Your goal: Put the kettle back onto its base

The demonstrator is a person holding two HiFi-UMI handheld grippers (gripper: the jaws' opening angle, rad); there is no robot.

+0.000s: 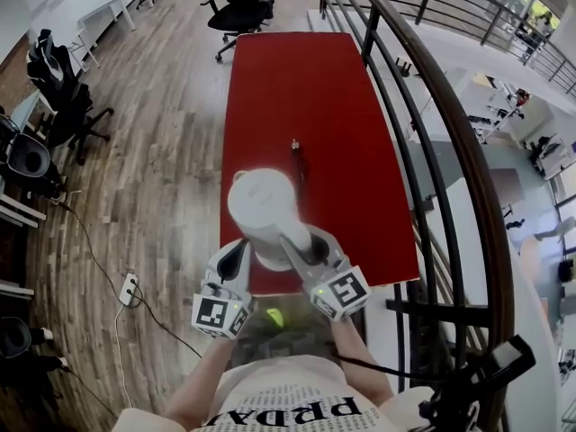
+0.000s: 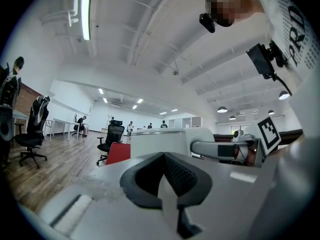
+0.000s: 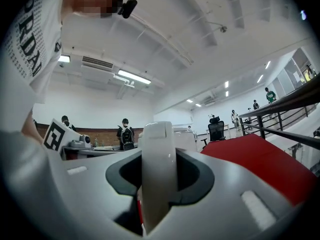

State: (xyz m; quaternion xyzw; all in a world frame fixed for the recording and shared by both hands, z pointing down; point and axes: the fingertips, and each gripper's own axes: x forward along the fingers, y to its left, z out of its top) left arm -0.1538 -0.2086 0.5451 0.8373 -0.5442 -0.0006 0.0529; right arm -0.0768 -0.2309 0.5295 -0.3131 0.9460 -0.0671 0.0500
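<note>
Wood floor (image 1: 162, 151), red table (image 1: 306, 88), black railing (image 1: 434, 75), office chair (image 1: 245, 3)

The kettle (image 1: 263, 207) looks like smooth, matt white plastic; the worktop (image 1: 306, 97) is a flat, matt red; the floor (image 1: 153, 169) is wood plank with a soft sheen; the railing (image 1: 497, 268) is dark metal; the left gripper (image 2: 163, 176) is matt grey plastic with ribbed black pads (image 2: 182, 173).

The kettle (image 1: 262, 205) is white and cylindrical, with a flat, closed lid (image 1: 260, 196). It stands upright over the near end of the red desk (image 1: 306, 88), close to the near edge. Its white handle (image 3: 159, 164) points toward the person and is clamped between the jaws of the right gripper (image 1: 303, 243). Whether its underside rests on the desk cannot be determined.
</note>
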